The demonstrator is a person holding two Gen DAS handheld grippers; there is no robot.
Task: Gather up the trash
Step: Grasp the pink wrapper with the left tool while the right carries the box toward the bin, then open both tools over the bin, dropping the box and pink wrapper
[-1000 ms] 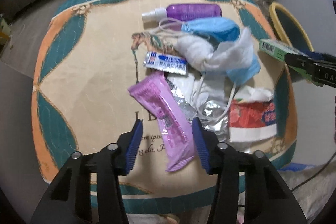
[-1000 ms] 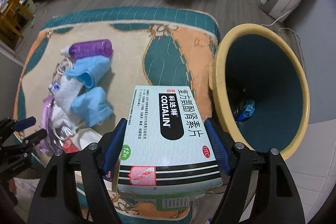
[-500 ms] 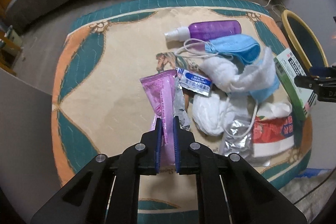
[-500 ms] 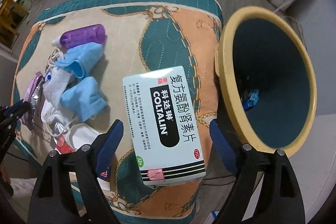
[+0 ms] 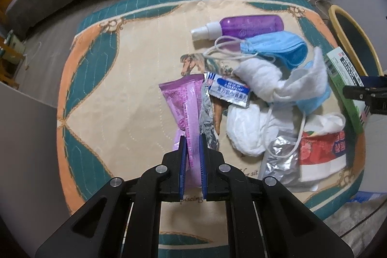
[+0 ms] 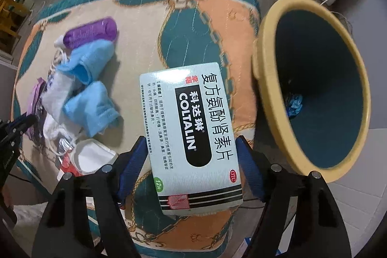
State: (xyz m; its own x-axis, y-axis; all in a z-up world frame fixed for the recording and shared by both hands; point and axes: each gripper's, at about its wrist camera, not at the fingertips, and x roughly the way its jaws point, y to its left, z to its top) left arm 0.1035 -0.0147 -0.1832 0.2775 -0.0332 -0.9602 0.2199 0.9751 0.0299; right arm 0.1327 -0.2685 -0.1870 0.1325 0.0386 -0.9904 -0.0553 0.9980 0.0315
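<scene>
On my left wrist camera, my left gripper (image 5: 192,149) has gone from jaws apart around the pink wrapper (image 5: 186,110) a second ago to jaws clamped on its near end, so that piece looks ready to lift off the rug (image 5: 121,93). The rest of the litter lies just beyond it: a small blue sachet (image 5: 228,91), crumpled foil (image 5: 280,161), white tissue (image 5: 244,129), blue face masks (image 5: 278,46), a purple spray bottle (image 5: 244,27) and a red-and-white cup (image 5: 321,154). On my right wrist camera, the medicine box (image 6: 191,134) sits between the jaws of my right gripper (image 6: 192,156); half a second ago they stood wide of it, now the blue pads look drawn in against its sides, though I cannot tell whether they truly grip. The yellow bin (image 6: 266,79) stands just to the right, off the rug's edge, with one crumpled blue scrap (image 6: 293,104) at its bottom. I judge both pieces go there next.
</scene>
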